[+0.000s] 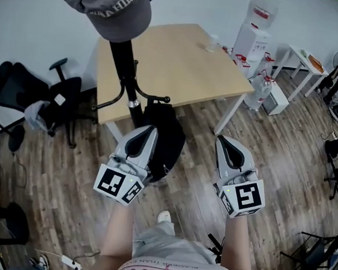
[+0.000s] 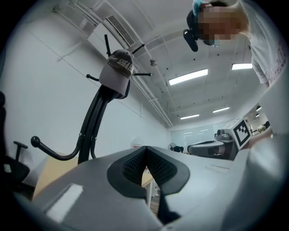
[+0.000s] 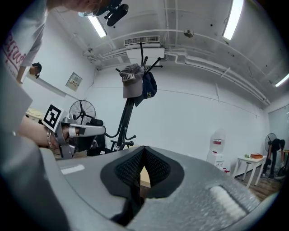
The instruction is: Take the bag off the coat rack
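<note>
A black bag (image 1: 166,135) hangs from a low hook of the black coat rack (image 1: 124,60). A grey cap (image 1: 107,5) sits on the rack's top. My left gripper (image 1: 148,130) is shut and holds nothing, its tips just left of the bag, close beside it. The right gripper (image 1: 221,140) is shut too and holds nothing, off to the bag's right over the floor. The left gripper view looks up past shut jaws (image 2: 145,151) at the rack's pole (image 2: 92,122) and the cap (image 2: 118,67). From the right gripper (image 3: 143,151) the rack (image 3: 127,115) shows farther away.
Behind the rack stands a wooden table (image 1: 174,60) with a cup on it. A black office chair (image 1: 41,99) is at the left. A water dispenser (image 1: 254,35), water bottles (image 1: 261,89) and a white side table (image 1: 304,59) are at the right. My legs are below on the wooden floor.
</note>
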Demonstrator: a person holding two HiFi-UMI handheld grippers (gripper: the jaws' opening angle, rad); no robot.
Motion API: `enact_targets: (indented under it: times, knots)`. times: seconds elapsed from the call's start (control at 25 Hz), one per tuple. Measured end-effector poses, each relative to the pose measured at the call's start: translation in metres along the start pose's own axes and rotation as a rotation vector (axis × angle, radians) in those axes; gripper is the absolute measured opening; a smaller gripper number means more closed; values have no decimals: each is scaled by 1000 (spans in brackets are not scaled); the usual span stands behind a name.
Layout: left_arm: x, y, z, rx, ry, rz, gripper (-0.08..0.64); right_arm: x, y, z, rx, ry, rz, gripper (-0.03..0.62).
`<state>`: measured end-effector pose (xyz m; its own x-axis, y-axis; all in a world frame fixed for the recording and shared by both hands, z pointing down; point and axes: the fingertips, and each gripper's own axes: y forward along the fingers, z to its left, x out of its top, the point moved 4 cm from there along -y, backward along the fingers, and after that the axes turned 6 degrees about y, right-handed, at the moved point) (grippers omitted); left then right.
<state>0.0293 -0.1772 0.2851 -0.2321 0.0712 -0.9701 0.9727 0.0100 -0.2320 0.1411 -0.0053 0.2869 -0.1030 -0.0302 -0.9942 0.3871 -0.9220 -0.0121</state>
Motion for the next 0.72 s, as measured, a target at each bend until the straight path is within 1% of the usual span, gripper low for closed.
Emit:
enact_targets:
  times: [0.08, 0.12, 0.24, 0.36, 0.44, 0.6, 0.68, 0.72]
  knots:
    - [0, 2, 9, 30, -15, -22, 14, -1, 12, -7, 14, 6, -3, 2]
    - [-1, 3, 13, 46, -7, -17, 14, -2, 17, -9, 21, 9, -4, 2]
    - [-6, 2, 22, 87, 15, 31, 14, -6, 31, -11, 41, 22, -7, 2]
    - [-10, 2, 28, 119, 0, 77, 15, -8, 44, -13, 67, 37, -13, 2]
    - [-10, 1, 29, 135, 3, 92, 15, -9, 51, -15, 91, 48, -19, 2]
    - [-13, 0, 27, 173, 42, 117, 15, -11, 62, -21, 134, 64, -37, 2]
    - [-15, 2, 25, 196, 50, 132, 17, -11, 67, -25, 173, 86, -55, 2]
    - [-15, 4, 25, 209, 52, 138, 31, -11, 70, -28, 198, 104, -66, 2]
